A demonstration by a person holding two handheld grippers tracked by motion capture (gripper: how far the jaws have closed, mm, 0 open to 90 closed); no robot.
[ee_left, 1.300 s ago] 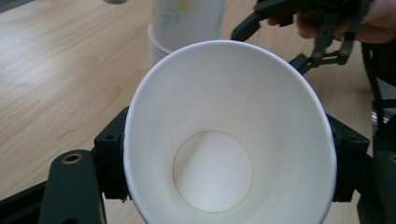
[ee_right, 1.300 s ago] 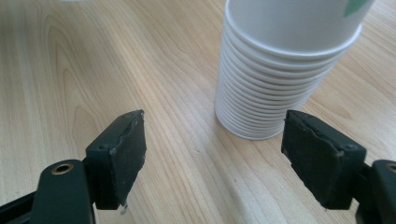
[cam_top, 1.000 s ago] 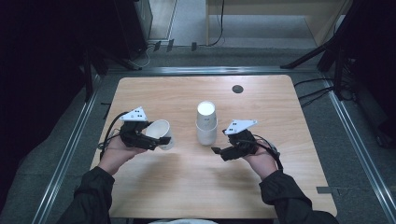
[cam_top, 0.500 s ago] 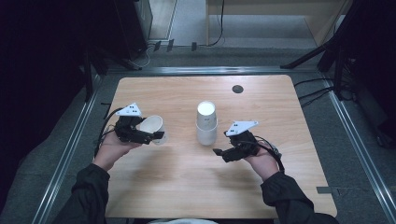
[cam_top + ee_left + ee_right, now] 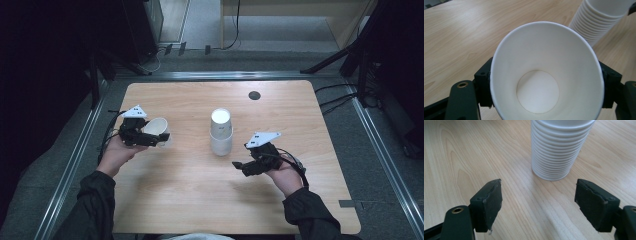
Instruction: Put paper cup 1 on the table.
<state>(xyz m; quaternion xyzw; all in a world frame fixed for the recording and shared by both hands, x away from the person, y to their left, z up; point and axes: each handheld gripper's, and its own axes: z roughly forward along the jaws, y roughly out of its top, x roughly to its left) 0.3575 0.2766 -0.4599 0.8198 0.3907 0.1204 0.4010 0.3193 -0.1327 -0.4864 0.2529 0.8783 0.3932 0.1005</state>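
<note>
Left gripper (image 5: pixel 161 138) is clamped across a single paper cup (image 5: pixel 156 128) near the bench's left edge, tipped on its side, mouth facing back at the gripper camera. It's thin and crushable, so I'd squeeze the wall lightly. Right gripper (image 5: pixel 537 200) hangs wide apart, just beside the upright cup stack (image 5: pixel 220 132) mid-bench.

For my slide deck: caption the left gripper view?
Left gripper clamps a single paper cup, the cup stack behind.

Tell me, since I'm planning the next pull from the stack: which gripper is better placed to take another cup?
Right. The right gripper has open, empty jaws aimed at the stack of paper cups, while the left gripper already holds a paper cup.
</note>
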